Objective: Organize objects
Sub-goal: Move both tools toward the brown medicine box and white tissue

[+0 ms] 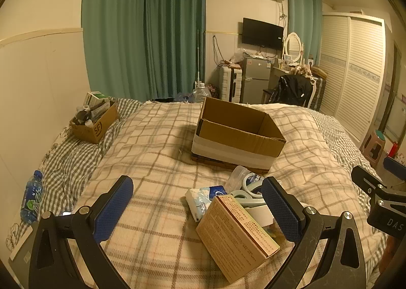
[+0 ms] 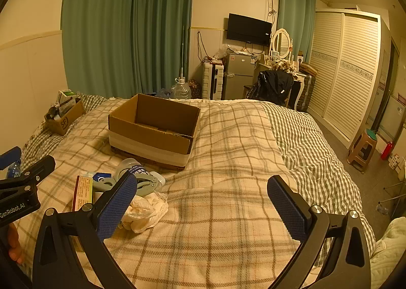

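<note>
An open, empty cardboard box [image 1: 238,134] [image 2: 152,126] stands in the middle of the plaid blanket. Just in front of it lies a small pile: a brown printed carton [image 1: 236,235] [image 2: 82,192], a tissue pack [image 1: 203,197], a clear bottle [image 1: 237,177] [image 2: 132,167], a grey-green plastic tool [image 1: 250,195] [image 2: 144,186] and a crumpled white bag [image 2: 146,210]. My left gripper [image 1: 196,183] is open, hovering over the carton and tissue pack without touching them. My right gripper [image 2: 203,182] is open over bare blanket, to the right of the pile.
A smaller box [image 1: 94,124] [image 2: 64,118] full of items sits at the bed's far left by the wall. A blue-labelled water bottle [image 1: 31,197] lies along the left edge. Right of the bed are floor, a stool [image 2: 362,149] and a wardrobe [image 2: 347,65].
</note>
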Motion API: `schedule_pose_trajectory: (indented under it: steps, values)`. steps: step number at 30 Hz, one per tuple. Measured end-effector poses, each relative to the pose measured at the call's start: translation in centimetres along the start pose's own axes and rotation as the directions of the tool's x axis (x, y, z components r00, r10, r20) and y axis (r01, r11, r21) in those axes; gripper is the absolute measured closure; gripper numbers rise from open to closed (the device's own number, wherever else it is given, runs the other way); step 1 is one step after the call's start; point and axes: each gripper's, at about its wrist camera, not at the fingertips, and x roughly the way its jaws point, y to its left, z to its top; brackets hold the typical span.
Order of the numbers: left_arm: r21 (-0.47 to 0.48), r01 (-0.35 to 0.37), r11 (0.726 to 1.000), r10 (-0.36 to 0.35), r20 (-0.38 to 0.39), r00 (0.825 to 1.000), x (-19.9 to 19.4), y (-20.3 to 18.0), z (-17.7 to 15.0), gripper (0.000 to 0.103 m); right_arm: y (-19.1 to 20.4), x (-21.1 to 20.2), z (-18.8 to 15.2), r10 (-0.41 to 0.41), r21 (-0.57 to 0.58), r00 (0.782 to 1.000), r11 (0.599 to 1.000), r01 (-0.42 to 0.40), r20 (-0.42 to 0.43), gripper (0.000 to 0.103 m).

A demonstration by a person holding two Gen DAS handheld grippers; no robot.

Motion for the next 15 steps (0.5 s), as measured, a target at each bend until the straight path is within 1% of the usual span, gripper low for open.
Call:
schedule_pose_trajectory:
  steps: [8, 15]
  values:
    - [-0.006, -0.006, 1.0, 0.006, -0.001, 1.0, 0.02, 0.0, -0.14, 0.0, 0.11, 0.03, 0.03, -0.002, -0.005, 1.0, 1.0, 0.002, 0.002, 0.0]
    - [-0.012, -0.009, 1.0, 0.009, -0.018, 1.0, 0.39, 0.01, -0.15, 0.0, 0.1, 0.12, 0.09, -0.004, -0.007, 1.0, 1.0, 0.004, -0.001, 0.0]
